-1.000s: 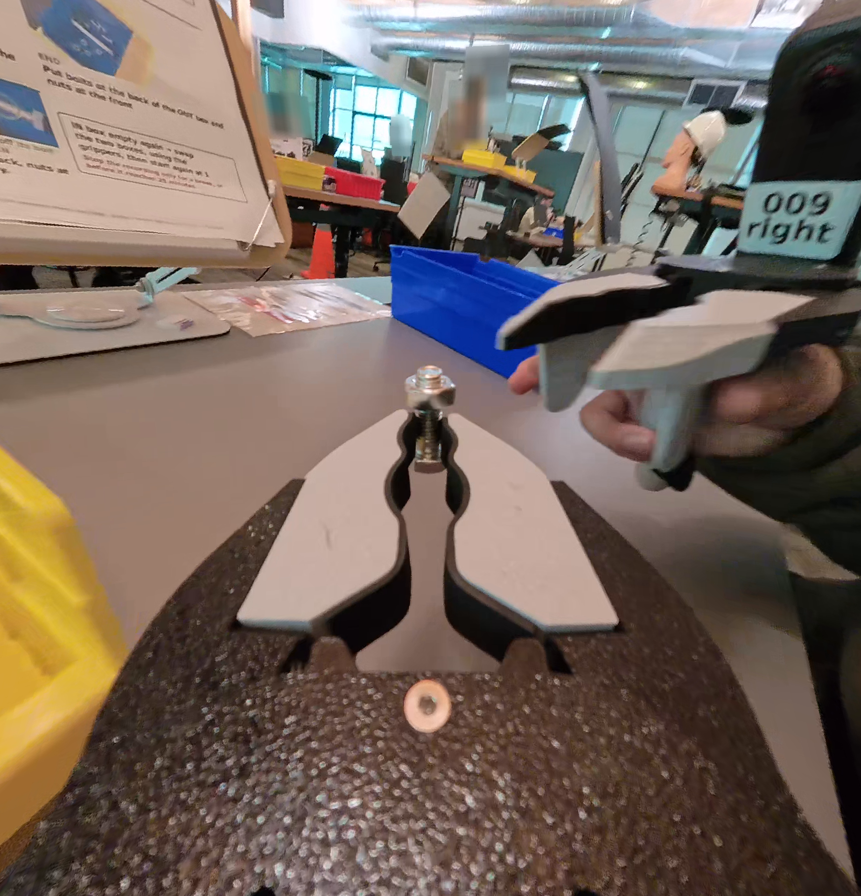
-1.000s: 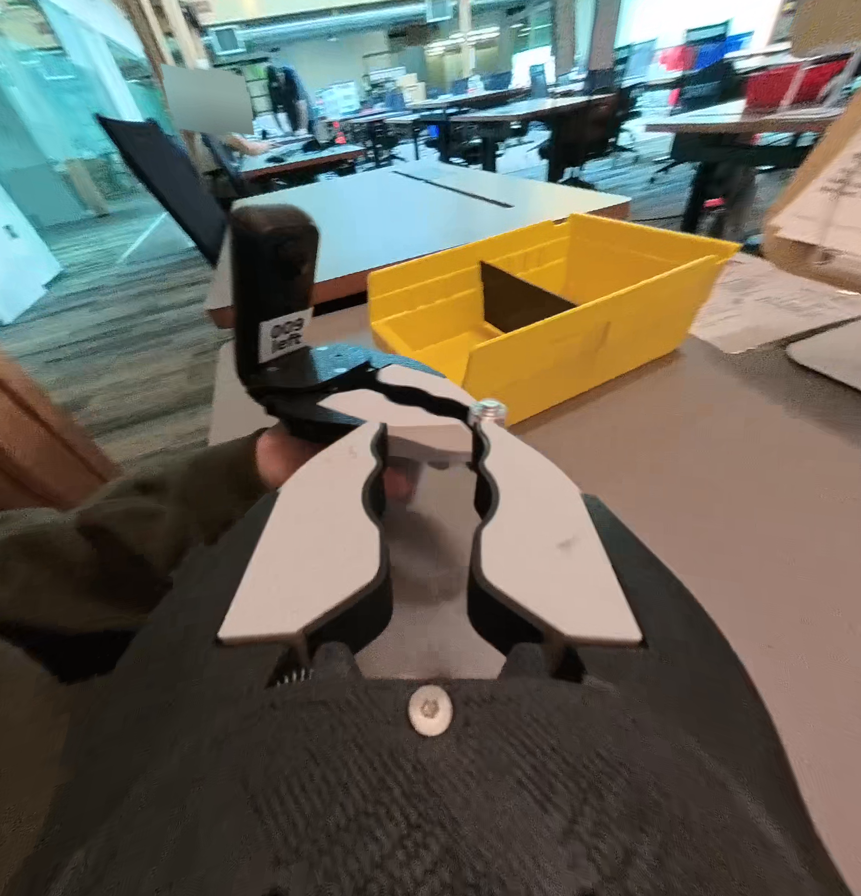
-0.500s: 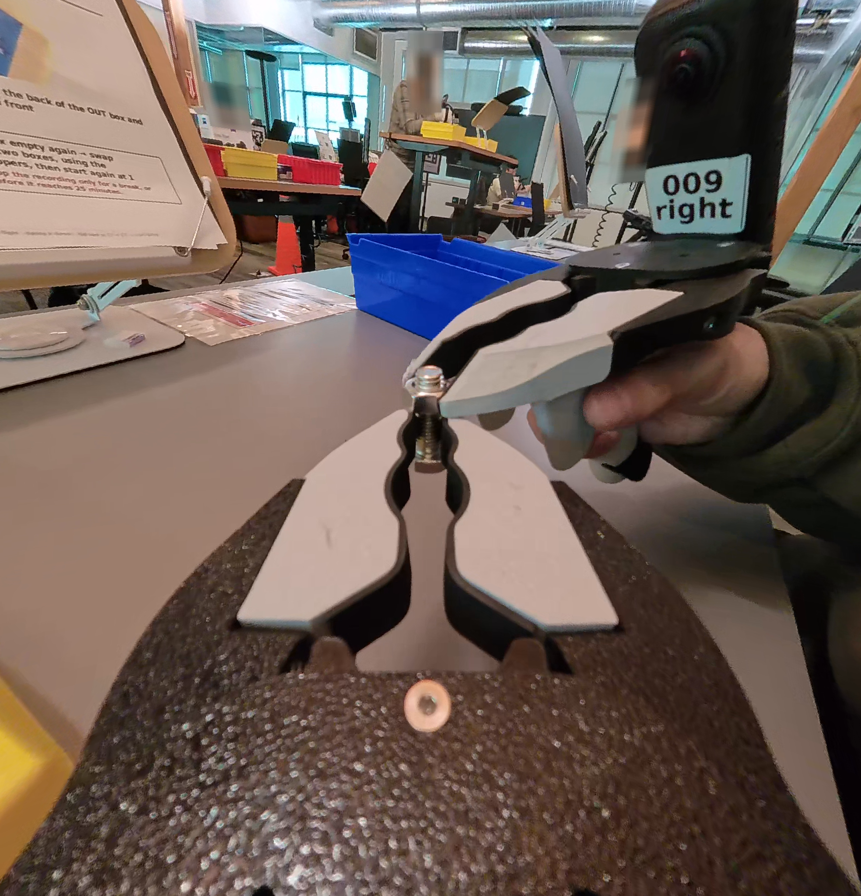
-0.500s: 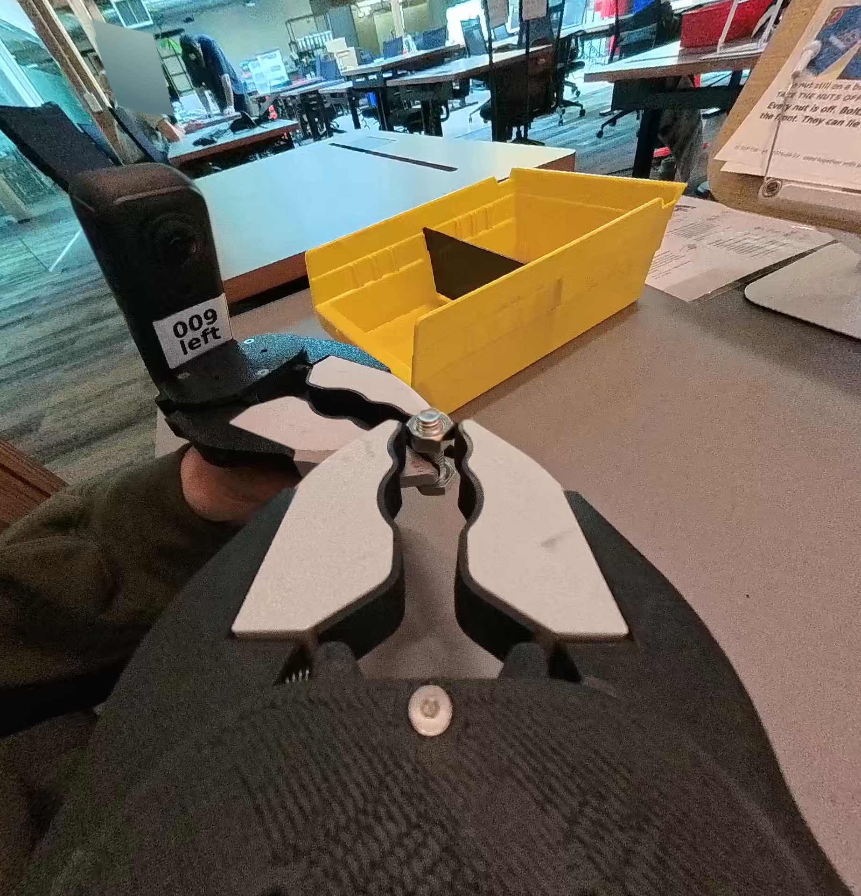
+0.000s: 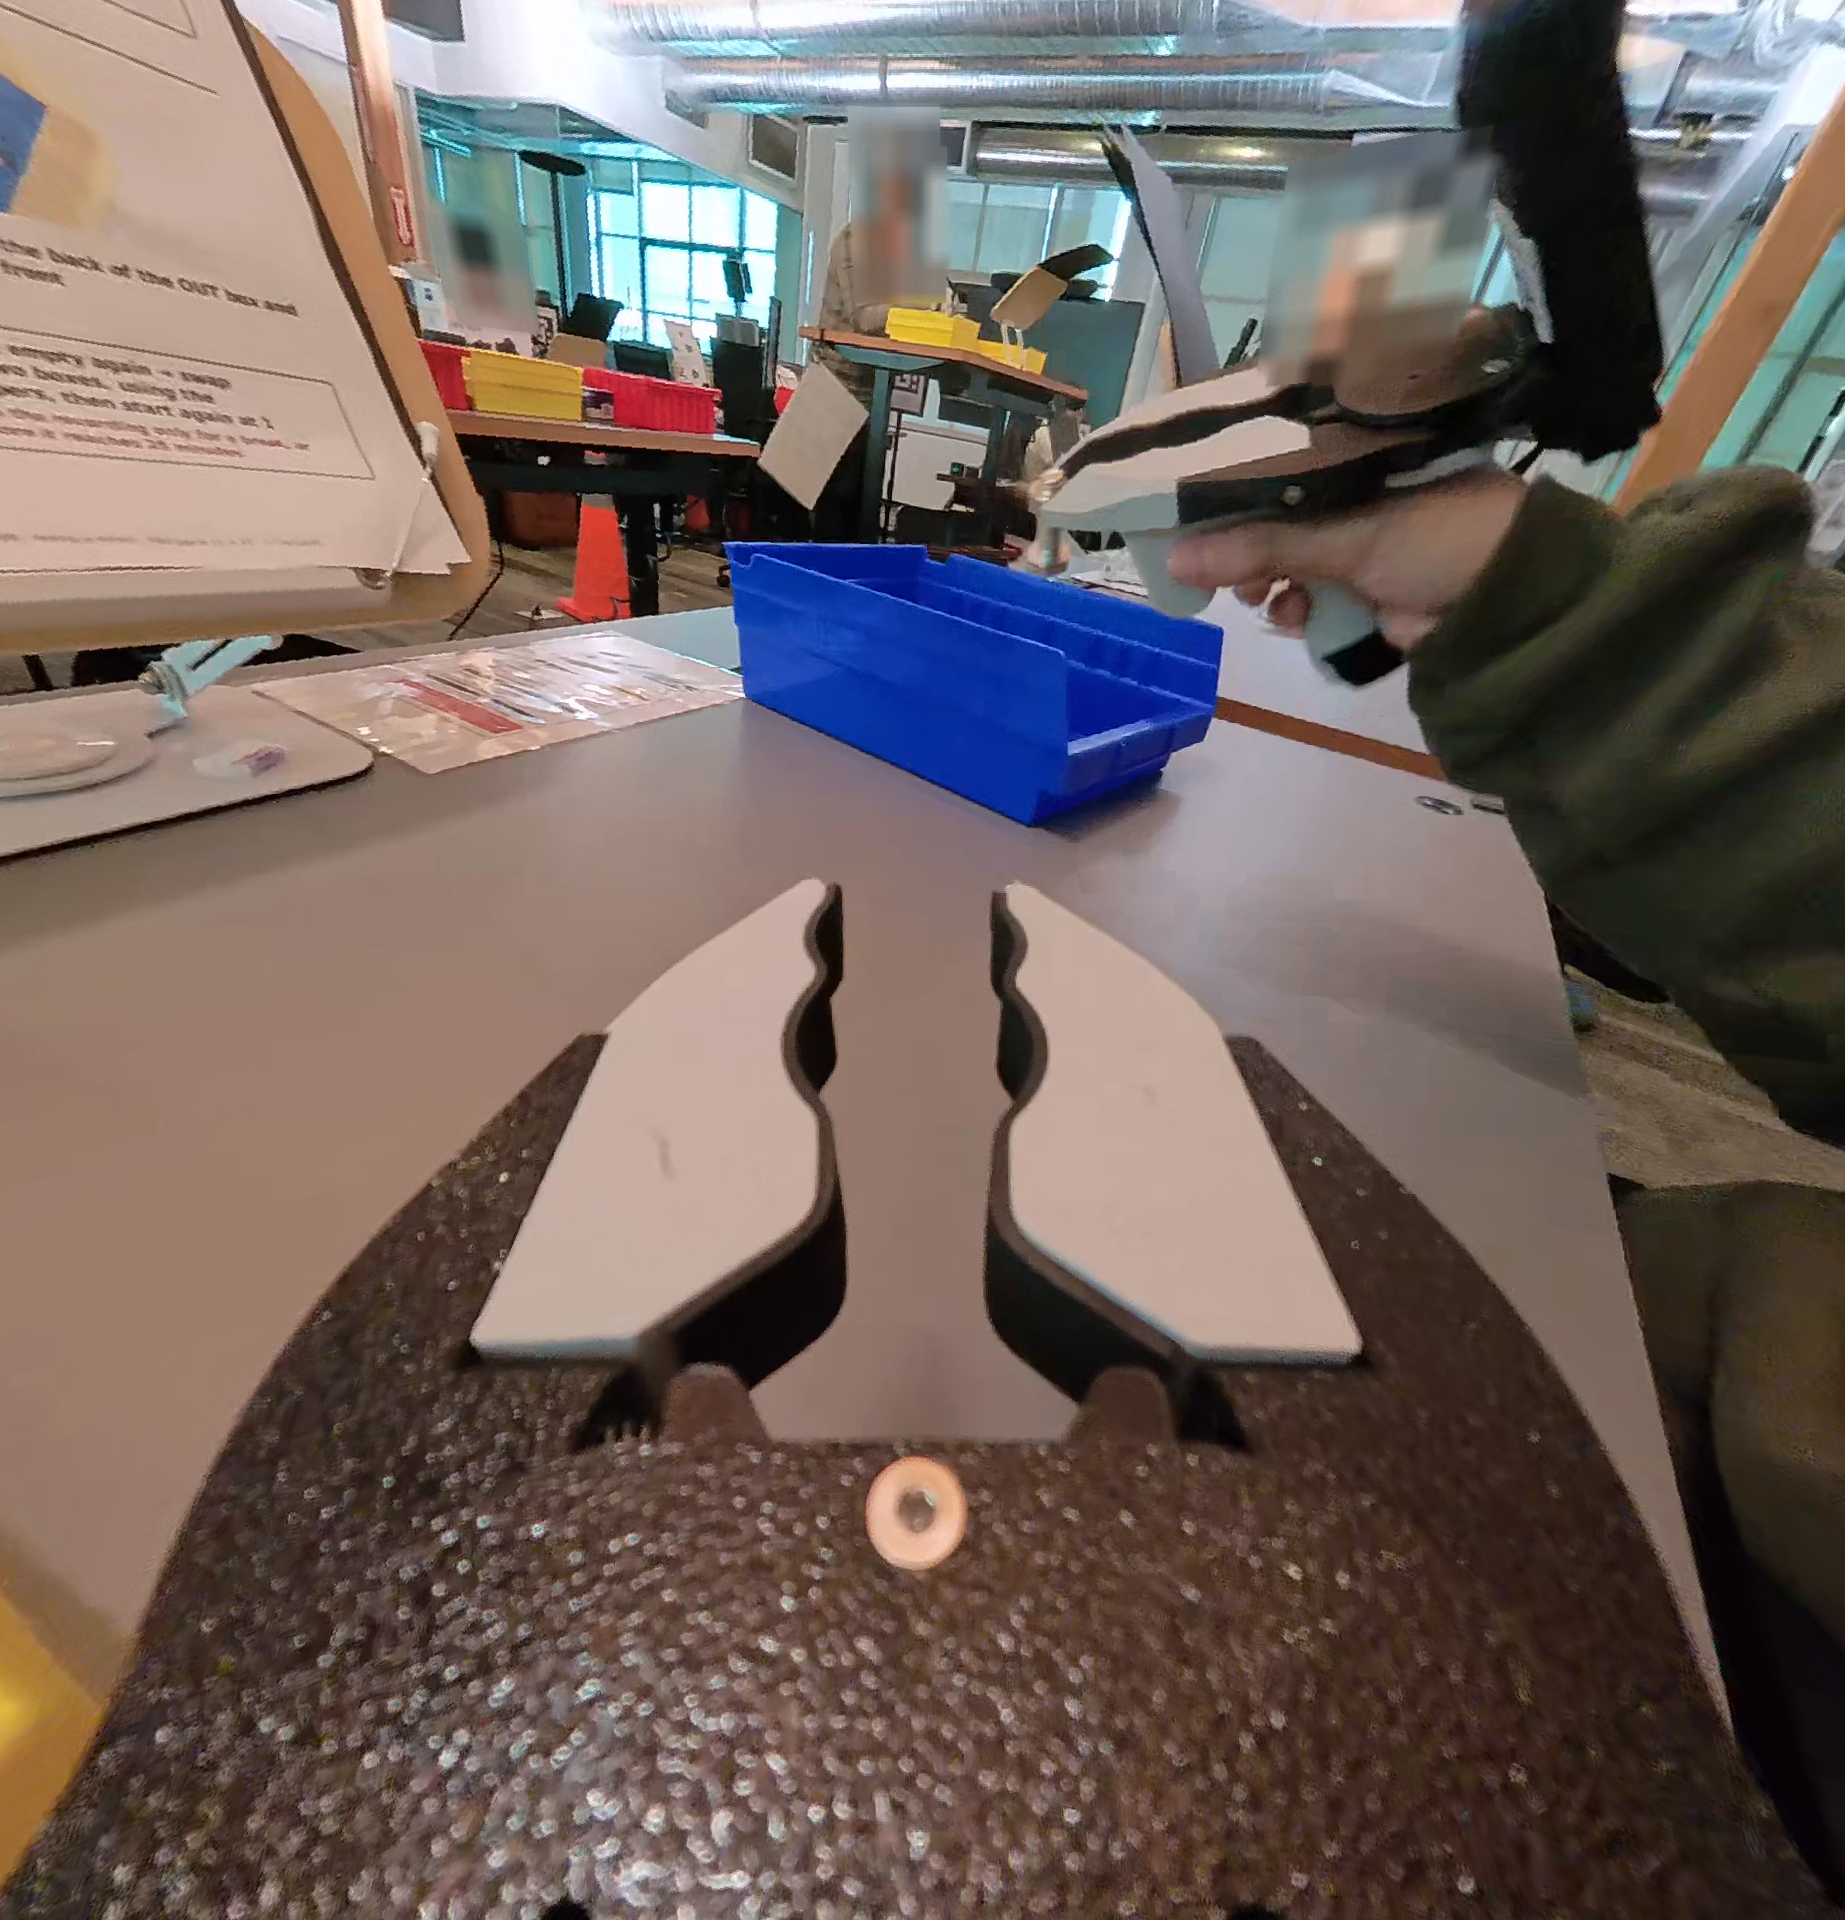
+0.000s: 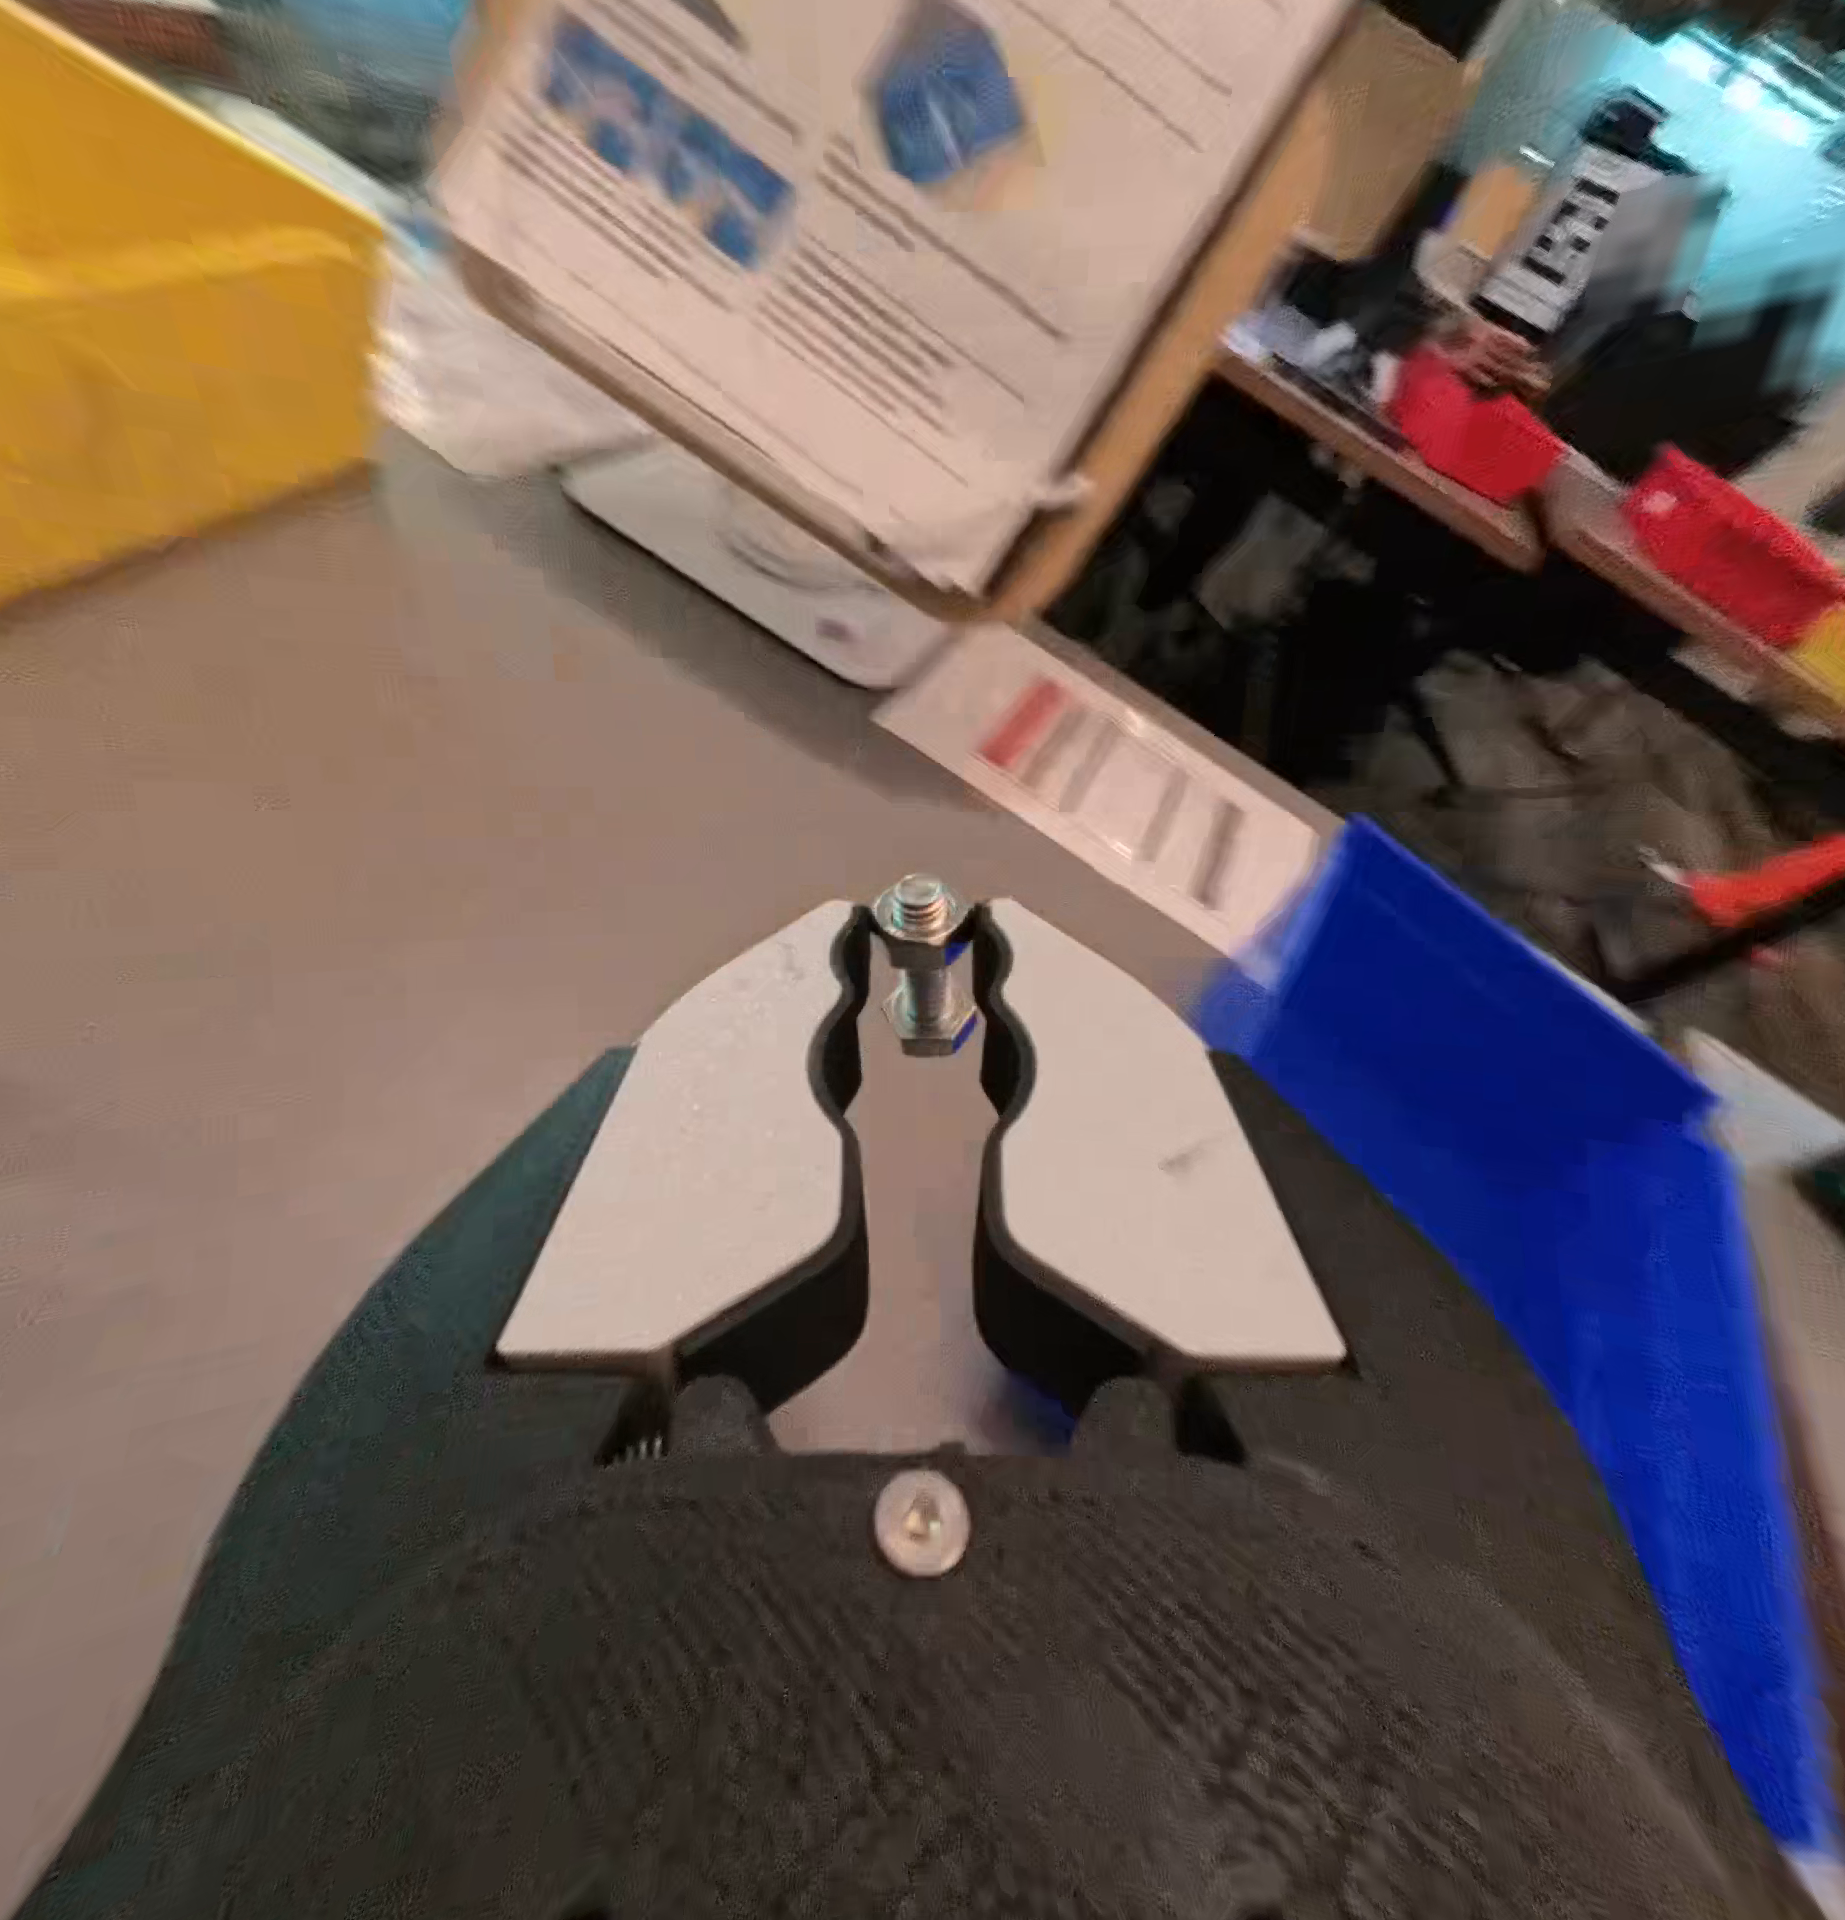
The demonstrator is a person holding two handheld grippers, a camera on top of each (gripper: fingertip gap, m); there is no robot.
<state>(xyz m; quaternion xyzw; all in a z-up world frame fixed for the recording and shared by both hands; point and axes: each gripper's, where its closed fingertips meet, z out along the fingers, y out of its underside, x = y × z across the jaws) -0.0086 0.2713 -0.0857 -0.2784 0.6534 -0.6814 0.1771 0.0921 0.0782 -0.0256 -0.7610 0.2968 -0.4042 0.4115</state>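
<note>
My right gripper (image 6: 920,914) is shut on a small steel bolt with a nut (image 6: 920,971), gripped at the nut between the fingertips, with the bolt head hanging below. In the left wrist view the right gripper (image 5: 1053,499) is raised above the far side of a blue bin (image 5: 959,675). The bolt shows there only as a small glint at its tips. My left gripper (image 5: 913,904) is open and empty above the grey table (image 5: 378,987). The blue bin (image 6: 1520,1143) lies just right of the right gripper.
A clipboard stand with printed sheets (image 5: 149,312) stands at the table's back left, also in the right wrist view (image 6: 845,260). A laminated sheet (image 5: 502,696) lies beside it. A yellow bin (image 6: 118,312) sits at the left. A person's green sleeve (image 5: 1676,779) is at the right.
The bolt has passed from my left gripper to my right gripper. The left gripper opened and is empty. The right gripper swung up and toward the blue bin with the bolt.
</note>
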